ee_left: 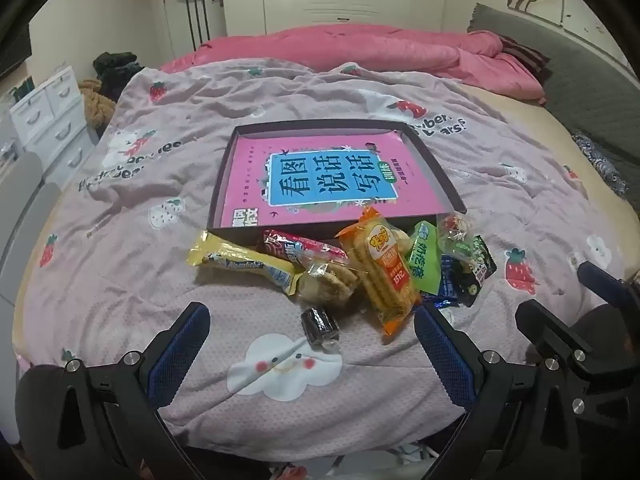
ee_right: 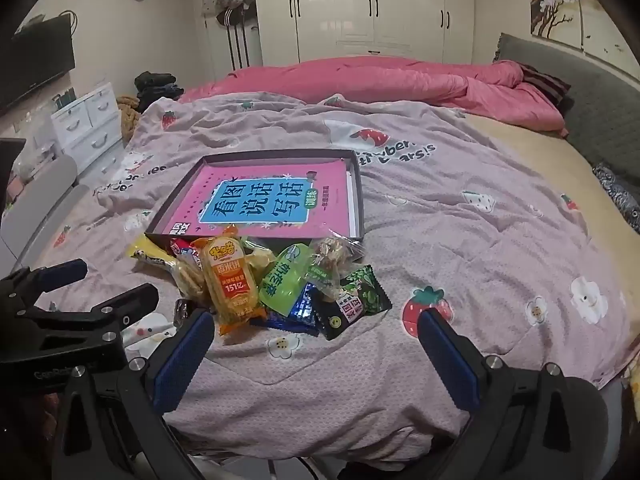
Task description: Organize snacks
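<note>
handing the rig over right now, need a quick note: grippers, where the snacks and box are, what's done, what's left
Left gripper: open, empty, hovering over the bedspread short of the pile.
Right gripper: open, empty, also short of the pile.
Snack pile: loose on the bedspread against the near wall of the shallow box. One small dark candy lies apart, nearest the left gripper.
The box holds only a pink book.
Done: nothing sorted yet.
Left: every snack.

A heap of wrapped snacks [ee_left: 360,268] lies on the bedspread against the near wall of a shallow dark box [ee_left: 222,184] — yellow bar, orange cracker pack, green pouch, black packet; one small dark candy [ee_left: 320,326] sits apart.
</note>
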A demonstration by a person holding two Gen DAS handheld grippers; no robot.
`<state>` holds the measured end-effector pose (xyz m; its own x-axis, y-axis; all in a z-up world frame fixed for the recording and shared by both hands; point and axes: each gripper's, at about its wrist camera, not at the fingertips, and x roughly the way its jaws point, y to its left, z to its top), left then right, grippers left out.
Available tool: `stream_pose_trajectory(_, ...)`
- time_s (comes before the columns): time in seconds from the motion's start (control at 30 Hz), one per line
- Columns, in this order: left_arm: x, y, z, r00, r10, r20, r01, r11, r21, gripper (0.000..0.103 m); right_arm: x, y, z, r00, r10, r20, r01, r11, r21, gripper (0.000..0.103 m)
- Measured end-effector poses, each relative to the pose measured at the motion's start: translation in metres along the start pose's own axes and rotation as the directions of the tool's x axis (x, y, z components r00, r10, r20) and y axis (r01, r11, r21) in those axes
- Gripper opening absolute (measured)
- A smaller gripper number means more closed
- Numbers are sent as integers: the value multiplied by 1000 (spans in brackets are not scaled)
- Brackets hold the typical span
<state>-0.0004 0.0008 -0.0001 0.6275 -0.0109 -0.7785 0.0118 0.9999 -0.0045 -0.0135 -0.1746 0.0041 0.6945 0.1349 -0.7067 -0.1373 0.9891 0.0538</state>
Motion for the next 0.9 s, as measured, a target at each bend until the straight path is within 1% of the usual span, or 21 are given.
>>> stream_pose_trajectory(0.03, 0, 1, 0, 1000, 2, 0, -2, 1000, -2, 101, 0, 0, 0, 1000, -4, -16, 4, 1000, -3, 102)
stream_pose_trajectory(0.1, 0, 2, -2, 1000, 8, -6, -8, 1000, -6, 101, -1, 1, -1, 1000, -6, -11, 6, 1000, -16, 102)
stream_pose_trajectory(0.13, 6, 6, 3, 999, -7, -40, 6, 1000, -19, 101, -2, 2, -1, 1000, -9, -8, 9, 1000, -23, 102)
stream_pose_trajectory(0.17, 5, 7, 3, 999, -6, -39, 6, 1000, -20, 101, -2, 2, -1, 1000, -9, -8, 9, 1000, -27, 102)
stream_pose_trajectory(0.2, 5, 9, 4, 999, -8, -45, 7, 1000, -23, 101, 4, 1, -1, 1000, 11, -26, -11, 1000, -7, 102)
stream_pose_trajectory(0.3, 4, 8, 0, 1000, -1, -28, 0, 1000, -21, 101, 2, 0, 0, 1000, 9, -16, -9, 1000, -10, 102)
stream_pose_trajectory(0.63, 10, 13, -1, 999, -2, -48, -1, 999, -49, 101, 6, -1, -1, 1000, 11, -27, -11, 1000, -6, 102)
stream_pose_trajectory(0.9, 13, 11, 0, 998, -12, -55, 10, 999, -38, 101, 8, -1, -1, 999, 18, -32, -19, 1000, -8, 102)
